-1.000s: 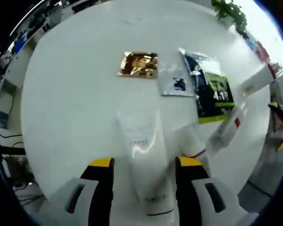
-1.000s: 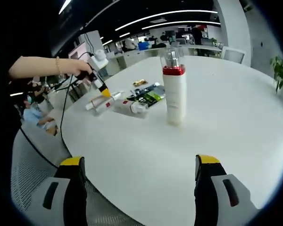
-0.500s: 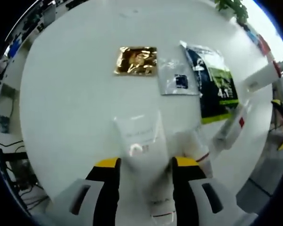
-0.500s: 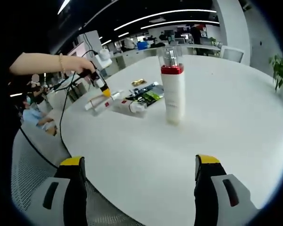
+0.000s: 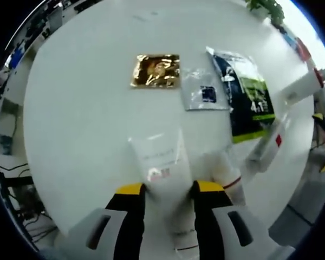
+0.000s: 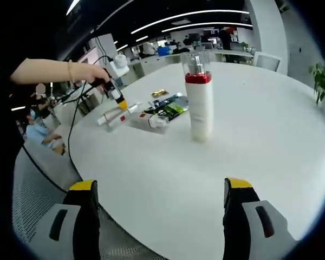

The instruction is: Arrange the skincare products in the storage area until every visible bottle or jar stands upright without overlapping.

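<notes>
Left tool apparently clamped on lying white tube; right tool apart above table

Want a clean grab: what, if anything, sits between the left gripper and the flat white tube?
Nothing visible. The left gripper already straddles the white tube. A second tube lies close beside its right-hand jaw in that view, on the table.

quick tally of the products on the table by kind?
Flat sachets: 3, namely the gold sachet, clear sachet and dark green sachet.
Lying tubes: 3, namely the white tube, short tube and red-marked tube.
Upright pump bottle: 1.
Total: 7.
</notes>
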Available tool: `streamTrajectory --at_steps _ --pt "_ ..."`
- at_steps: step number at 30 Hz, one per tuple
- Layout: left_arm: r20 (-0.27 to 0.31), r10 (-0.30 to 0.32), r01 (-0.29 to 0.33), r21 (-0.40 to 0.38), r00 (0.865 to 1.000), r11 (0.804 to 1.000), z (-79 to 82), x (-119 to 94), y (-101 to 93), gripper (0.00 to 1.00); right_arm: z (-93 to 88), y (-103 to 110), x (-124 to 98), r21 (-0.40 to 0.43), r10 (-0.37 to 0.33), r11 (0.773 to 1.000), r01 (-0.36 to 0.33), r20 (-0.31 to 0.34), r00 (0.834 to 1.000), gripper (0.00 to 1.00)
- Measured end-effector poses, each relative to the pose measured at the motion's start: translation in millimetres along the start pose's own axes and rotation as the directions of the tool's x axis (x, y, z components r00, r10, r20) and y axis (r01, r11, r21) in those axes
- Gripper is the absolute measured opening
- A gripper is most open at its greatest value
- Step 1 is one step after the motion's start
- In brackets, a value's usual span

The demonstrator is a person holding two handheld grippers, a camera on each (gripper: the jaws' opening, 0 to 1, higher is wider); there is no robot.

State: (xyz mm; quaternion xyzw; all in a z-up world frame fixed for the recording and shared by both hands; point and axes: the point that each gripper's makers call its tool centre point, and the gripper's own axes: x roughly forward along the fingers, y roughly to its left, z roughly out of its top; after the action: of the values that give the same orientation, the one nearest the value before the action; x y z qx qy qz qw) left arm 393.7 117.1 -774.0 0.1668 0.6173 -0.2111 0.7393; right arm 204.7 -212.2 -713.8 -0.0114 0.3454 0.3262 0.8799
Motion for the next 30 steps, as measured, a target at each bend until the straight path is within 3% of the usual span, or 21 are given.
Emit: streamTrajectory --at_steps 8,16,18,24,30 --pt "0.017 0.010 -0.010 -0.021 1.000 1.000 1.9 0 -0.4 0.33 0.5 1 0 -0.004 0.001 1.000 -0.001 0.001 1.000 0.95" --pt "0.067 0.036 -0.034 -0.033 0.997 0.999 -2.1 -21 0.0 0.33 0.4 5 2 -0.018 0.022 1.000 -0.022 -0.003 1.000 0.95" --pt "0.083 0.045 -0.042 -0.044 0.996 0.998 -0.4 -20 6.7 0.33 0.1 6 2 -0.025 0.024 0.999 -0.024 -0.004 1.000 0.95" --pt "0.134 0.072 -0.064 -0.057 0.988 0.996 -7.9 -38 -2.6 0.33 1.0 10 2 -0.040 0.036 0.999 -0.036 -0.005 0.999 0.94" --pt "0.188 0.094 -0.083 -0.068 0.978 0.994 -8.0 -49 0.5 0.33 1.8 15 3 -0.071 0.049 0.996 -0.049 -0.009 0.999 0.94"
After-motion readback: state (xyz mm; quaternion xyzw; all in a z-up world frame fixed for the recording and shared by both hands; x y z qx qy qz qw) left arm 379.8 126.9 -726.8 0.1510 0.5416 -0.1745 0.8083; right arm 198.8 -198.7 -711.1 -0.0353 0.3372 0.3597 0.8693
